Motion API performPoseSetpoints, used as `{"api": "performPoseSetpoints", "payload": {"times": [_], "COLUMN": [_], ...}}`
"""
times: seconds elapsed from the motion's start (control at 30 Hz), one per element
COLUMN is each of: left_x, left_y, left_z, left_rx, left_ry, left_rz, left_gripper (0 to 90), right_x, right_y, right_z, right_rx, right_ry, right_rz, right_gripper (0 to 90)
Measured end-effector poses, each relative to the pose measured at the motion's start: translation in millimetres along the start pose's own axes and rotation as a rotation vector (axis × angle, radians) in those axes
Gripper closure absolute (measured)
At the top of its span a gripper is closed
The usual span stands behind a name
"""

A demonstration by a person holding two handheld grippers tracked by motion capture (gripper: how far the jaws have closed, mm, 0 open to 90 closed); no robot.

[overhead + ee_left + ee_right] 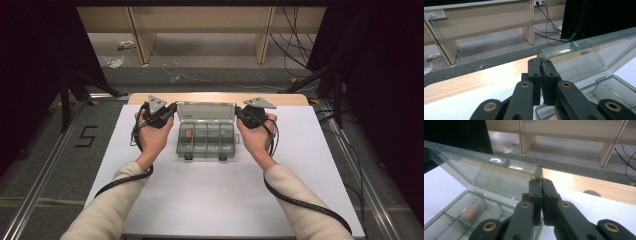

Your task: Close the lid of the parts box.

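clear grey-tinted compartment box with an orange piece inside, white tabletop edged in pale wood, cream sleeves.

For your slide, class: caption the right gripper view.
Right gripper shut on the raised clear lid corner of a compartment box.

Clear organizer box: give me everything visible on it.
The organizer box looks like clear, grey-tinted plastic, with a divided tray and a hinged lid raised at the far side. Two dark latches sit on its near edge. One compartment holds something orange. It rests on the white table. The left hand-held gripper and right hand-held gripper pinch the lid's corners.
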State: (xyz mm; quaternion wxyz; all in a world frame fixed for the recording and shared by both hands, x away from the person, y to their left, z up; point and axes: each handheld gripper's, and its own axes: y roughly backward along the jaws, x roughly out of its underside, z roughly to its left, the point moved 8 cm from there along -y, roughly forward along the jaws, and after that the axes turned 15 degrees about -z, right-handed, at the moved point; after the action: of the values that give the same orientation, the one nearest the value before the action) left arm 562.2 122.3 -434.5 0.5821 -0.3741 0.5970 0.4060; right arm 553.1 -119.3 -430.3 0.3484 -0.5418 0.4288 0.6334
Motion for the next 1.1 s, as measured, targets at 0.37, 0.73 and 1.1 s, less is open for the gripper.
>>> {"api": "performPoseSetpoints", "payload": {"times": [0.37, 0.73, 1.1], "left_x": [2.4, 5.8, 10.5], "left_y": [5.5, 13.0, 23.5], "left_z": [-1.5, -3.8, -7.5], "left_rx": [0.01, 0.022, 0.042], "left_ry": [-0.002, -0.018, -0.04], "left_rz": [-0.006, -0.006, -0.003], "left_gripper": [86.2, 85.9, 85.0], "right_x": [3.6, 7.4, 11.1], "right_y": [6.0, 11.9, 20.3], "right_z": [2.4, 4.9, 8.1], "right_rx": [-0.008, -0.016, -0.035], "right_ry": [0.008, 0.022, 0.022], "right_rz": [-0.005, -0.006, -0.009], "right_gripper": [88.0, 87.7, 85.7]}}
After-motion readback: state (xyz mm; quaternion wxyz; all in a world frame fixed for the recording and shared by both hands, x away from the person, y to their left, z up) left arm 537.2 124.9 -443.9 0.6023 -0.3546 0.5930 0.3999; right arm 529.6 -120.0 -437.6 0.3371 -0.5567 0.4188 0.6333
